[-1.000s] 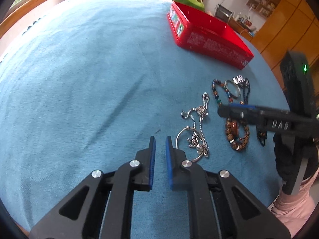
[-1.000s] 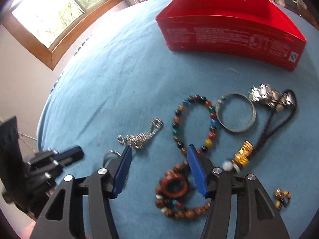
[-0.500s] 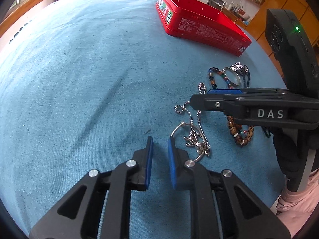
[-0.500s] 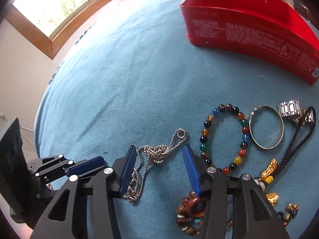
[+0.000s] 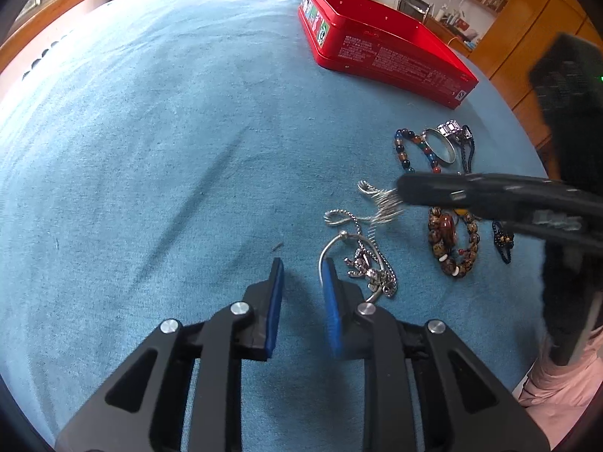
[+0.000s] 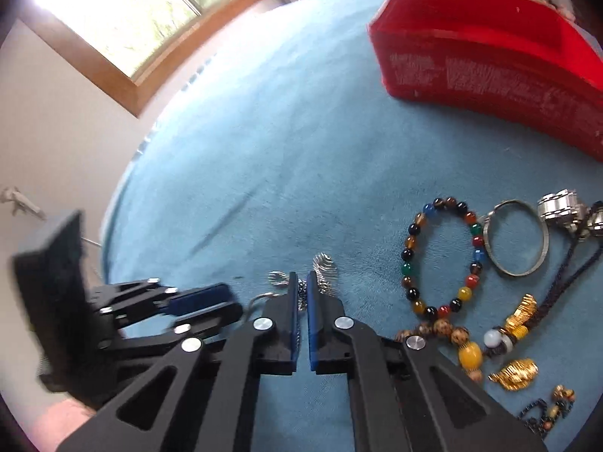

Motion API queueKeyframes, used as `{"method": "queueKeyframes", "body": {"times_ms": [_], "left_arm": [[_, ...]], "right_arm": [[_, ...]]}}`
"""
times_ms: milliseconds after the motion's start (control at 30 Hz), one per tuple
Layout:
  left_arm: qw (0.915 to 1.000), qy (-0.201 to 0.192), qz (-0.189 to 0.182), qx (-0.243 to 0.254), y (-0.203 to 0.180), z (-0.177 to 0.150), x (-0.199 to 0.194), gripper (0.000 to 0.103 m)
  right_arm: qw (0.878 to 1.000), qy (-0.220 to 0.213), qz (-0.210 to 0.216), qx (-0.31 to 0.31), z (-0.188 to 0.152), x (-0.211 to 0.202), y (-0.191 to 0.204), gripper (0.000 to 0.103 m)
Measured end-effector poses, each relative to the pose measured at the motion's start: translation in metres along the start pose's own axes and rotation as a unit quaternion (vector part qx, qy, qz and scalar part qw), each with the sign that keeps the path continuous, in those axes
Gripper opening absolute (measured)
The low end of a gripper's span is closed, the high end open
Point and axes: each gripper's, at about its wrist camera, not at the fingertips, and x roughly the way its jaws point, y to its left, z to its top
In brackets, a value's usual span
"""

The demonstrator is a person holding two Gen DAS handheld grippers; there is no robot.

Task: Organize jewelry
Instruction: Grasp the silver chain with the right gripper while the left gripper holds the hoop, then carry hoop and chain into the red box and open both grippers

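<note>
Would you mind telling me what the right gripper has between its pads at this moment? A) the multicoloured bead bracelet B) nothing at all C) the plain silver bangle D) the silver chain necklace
D: the right gripper has just closed, and its blue pads pinch the silver chain necklace, while the multicoloured bead bracelet and silver bangle lie apart on the blue cloth.
</note>
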Motion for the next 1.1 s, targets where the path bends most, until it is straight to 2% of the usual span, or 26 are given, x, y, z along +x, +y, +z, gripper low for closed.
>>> {"method": "queueKeyframes", "body": {"times_ms": [233, 500, 800, 1100], "left_arm": [[0.9999, 0.0, 0.012, -0.004, -0.004, 0.0, 0.001, 0.021], [0.9995, -0.001, 0.033, 0.003, -0.013, 0.003, 0.006, 0.025], [0.9995, -0.006, 0.022, 0.02, -0.03, 0.0, 0.0, 0.025], [0.9993, -0.004, 0.031, 0.022, -0.038, 0.001, 0.002, 0.025]], "right_arm": [[0.997, -0.071, 0.038, -0.007, -0.003, -0.062, 0.004, 0.004], [0.989, -0.14, 0.038, -0.016, -0.012, -0.121, 0.003, 0.004], [0.987, -0.162, 0.016, 0.015, -0.042, -0.155, -0.026, 0.004], [0.984, -0.171, 0.0, 0.047, -0.073, -0.173, -0.054, 0.004]]}}
